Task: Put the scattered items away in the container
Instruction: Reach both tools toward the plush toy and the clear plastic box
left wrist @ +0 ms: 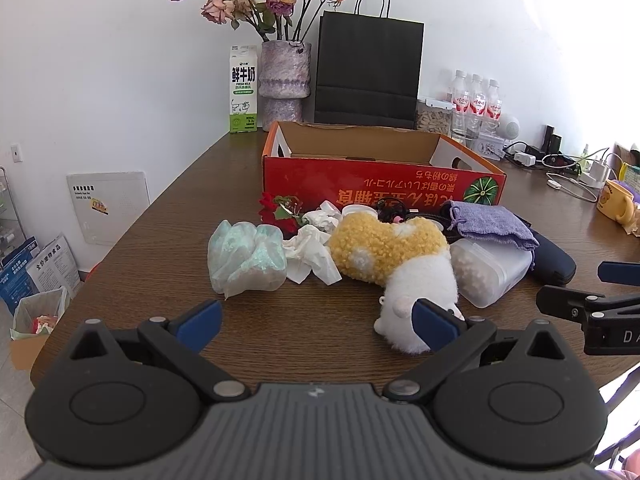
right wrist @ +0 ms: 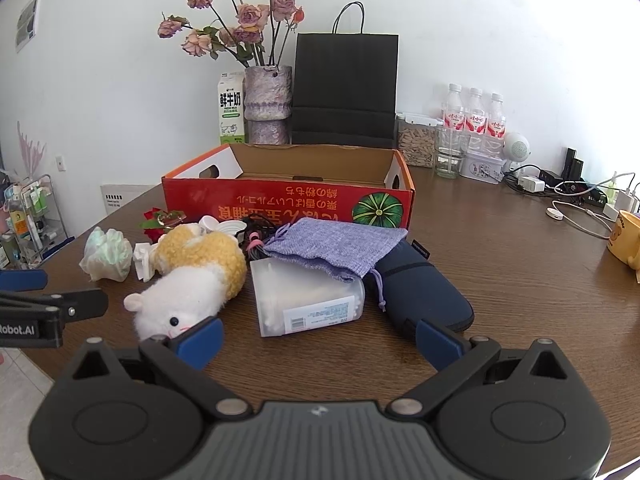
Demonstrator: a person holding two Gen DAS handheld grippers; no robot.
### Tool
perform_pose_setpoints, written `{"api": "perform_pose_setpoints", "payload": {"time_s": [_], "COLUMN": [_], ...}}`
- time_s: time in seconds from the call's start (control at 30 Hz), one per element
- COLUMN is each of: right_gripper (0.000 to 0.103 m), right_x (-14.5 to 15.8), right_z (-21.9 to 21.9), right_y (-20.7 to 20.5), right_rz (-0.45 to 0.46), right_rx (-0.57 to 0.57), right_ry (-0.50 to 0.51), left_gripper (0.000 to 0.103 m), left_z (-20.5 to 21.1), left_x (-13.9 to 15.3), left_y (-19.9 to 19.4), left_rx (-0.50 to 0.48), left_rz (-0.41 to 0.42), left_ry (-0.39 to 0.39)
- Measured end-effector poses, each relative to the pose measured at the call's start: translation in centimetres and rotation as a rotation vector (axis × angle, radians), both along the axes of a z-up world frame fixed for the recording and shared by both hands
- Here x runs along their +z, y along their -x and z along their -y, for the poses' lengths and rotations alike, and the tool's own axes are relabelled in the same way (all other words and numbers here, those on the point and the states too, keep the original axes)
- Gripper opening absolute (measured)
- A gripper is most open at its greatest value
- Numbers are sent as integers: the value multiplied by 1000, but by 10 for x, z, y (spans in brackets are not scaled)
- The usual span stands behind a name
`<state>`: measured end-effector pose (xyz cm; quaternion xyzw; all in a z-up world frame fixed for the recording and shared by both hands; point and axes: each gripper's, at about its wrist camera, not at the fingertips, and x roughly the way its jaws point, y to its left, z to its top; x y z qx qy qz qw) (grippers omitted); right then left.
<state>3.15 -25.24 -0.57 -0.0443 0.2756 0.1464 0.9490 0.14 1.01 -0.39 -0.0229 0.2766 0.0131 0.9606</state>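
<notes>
Red cardboard box (right wrist: pixel 288 206) with upside-down yellow print and a green pumpkin picture, open-topped, upright, nothing visible inside from here. All else heaped just in front of that box: red artificial rose (left wrist: pixel 276 210) at its left corner; crumpled pale-green plastic bag (left wrist: pixel 246 256) farthest left; wadded white tissues (left wrist: pixel 312 250) between bag and plush. Yellow-and-white plush hamster (right wrist: pixel 192 280) lying on its side, face away from the box. Translucent cotton-swab tub (right wrist: pixel 308 300) on its side, label up, a lilac drawstring pouch (right wrist: pixel 336 246) draped over it. Dark navy zip case (right wrist: pixel 420 290) lying flat below the box's right corner, touching the pouch. Tangled black cable (right wrist: pixel 254 234) against the box front.
</notes>
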Motion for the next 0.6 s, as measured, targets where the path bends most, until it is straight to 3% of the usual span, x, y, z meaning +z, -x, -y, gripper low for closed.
{"api": "perform_pose_setpoints", "payload": {"time_s": [0.6], "right_gripper": [103], "right_x": [-1], "right_z": [0], "right_y": [0], "right_rz": [0], "right_rx": [0], "right_ry": [0], "left_gripper": [103], "left_z": [2], "left_x": [3], "left_y": [-1], "left_rx": [-2], "left_rz": [-3], "left_ry": [1]}}
